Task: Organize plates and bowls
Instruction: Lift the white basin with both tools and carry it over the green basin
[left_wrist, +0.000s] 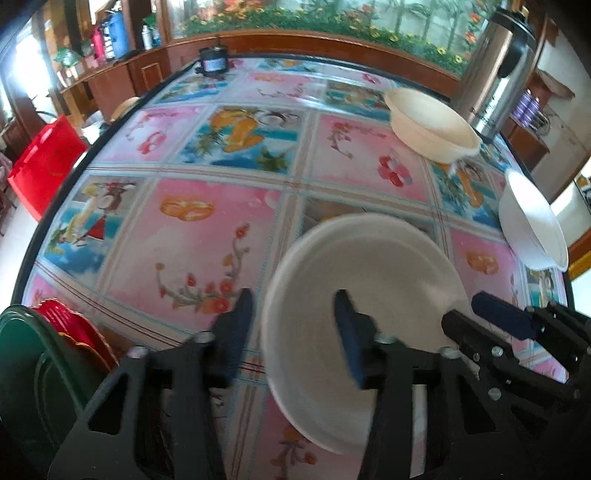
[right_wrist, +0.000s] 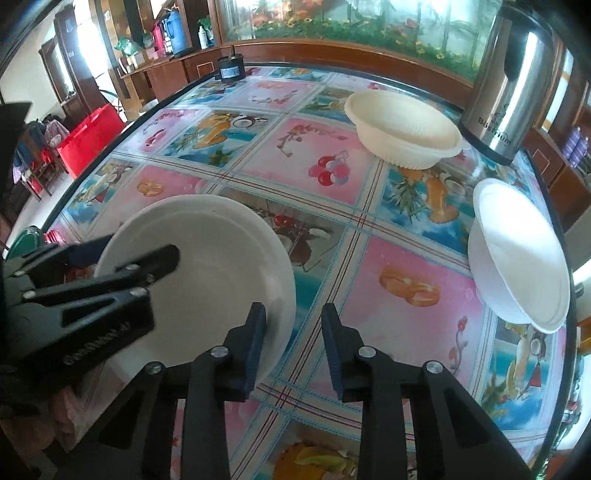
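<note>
A round table (right_wrist: 369, 229) covered in a bright fruit-and-flower cloth is shown, with a white plate (left_wrist: 369, 317) near its front edge as the landmark. The left gripper (left_wrist: 295, 321) is set with its jaws wide, straddling the plate's left rim — one finger outside, one over the plate's middle — but no squeeze on the rim can be seen. The right gripper (right_wrist: 293, 339) is held just right of the plate with its jaws open and nothing between them. Beyond the plate, toward the far right, a cream bowl (right_wrist: 402, 129) stands beside a steel flask (right_wrist: 509, 85); to the plate's right, a white bowl (right_wrist: 517, 258) sits at the table's edge. Left of the plate, a green dish and red plates (left_wrist: 70, 325) are partly seen, cut off by the frame. The sorting appears barely begun — the bowls lie apart, unstacked. Whether the plate is resting flat or tilted cannot be told; its rim is blurred.
</note>
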